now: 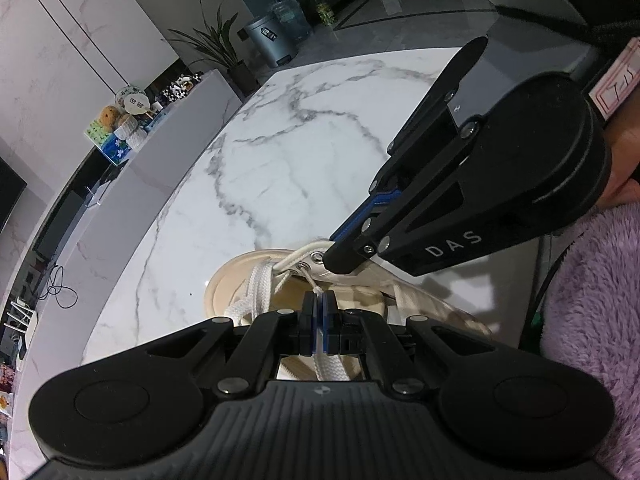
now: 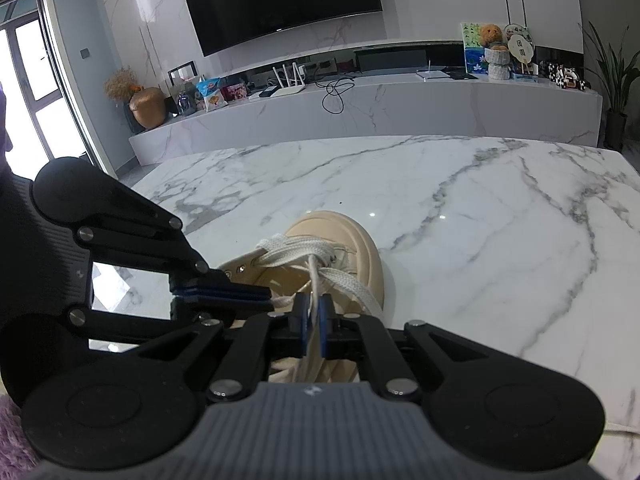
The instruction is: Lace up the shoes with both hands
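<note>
On the marble bench (image 2: 480, 208) the cream shoe (image 2: 352, 240) stands with its toe pointing away. Just above its opening, the left tongs (image 1: 319, 312) are pressed together on a white lace (image 1: 328, 364) end. Beside them, over the shoe's eyelets (image 1: 317, 256), the right tongs (image 2: 315, 312) pinch another lace strand. Beyond the shoe a TV cabinet (image 2: 400, 104) lines the wall.

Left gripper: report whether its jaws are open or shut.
Shut. In the left wrist view the left gripper has its blue pads pressed together on a strand of the white lace above the beige shoe.
</note>
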{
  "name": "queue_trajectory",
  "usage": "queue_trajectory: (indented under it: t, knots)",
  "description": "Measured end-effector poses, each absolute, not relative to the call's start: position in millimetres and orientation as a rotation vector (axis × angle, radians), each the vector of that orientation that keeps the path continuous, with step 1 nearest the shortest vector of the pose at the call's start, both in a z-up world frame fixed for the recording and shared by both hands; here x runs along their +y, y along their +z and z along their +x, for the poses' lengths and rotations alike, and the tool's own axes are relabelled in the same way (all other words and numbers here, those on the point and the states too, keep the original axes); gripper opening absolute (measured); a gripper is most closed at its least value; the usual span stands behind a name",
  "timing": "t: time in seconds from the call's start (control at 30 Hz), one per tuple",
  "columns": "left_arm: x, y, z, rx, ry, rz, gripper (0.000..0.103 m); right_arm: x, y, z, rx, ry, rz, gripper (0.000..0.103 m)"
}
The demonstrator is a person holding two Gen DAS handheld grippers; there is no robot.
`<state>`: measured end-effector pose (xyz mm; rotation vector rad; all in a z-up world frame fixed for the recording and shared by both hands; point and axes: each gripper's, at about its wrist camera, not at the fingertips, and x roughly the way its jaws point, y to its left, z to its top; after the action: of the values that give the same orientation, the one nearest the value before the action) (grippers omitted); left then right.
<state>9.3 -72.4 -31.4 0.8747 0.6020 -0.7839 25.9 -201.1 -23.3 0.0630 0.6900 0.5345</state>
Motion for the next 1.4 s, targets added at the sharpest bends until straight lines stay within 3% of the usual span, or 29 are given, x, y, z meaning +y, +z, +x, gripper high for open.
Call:
queue_trajectory:
  t: [1.07, 1.23, 1.4]
  knots:
    - [-77.6, -28.8, 26.9, 0.584, -0.722, 0.811, 0.001, -210.7, -11.8, 19.9, 0.656, 0.592, 0.019, 0.01]
    - [-77.2, -32.3, 27.5, 0.589, -0.716, 0.803, 0.001, -222.1, -6.1, 22.6, 0.646, 0.622, -0.039, 0.01]
    - [-75.6, -31.7, 27.1, 0.583, -0.711, 0.779, 0.001, -208.7, -14.3, 30.4, 0.597, 0.682, -0.293, 0.01]
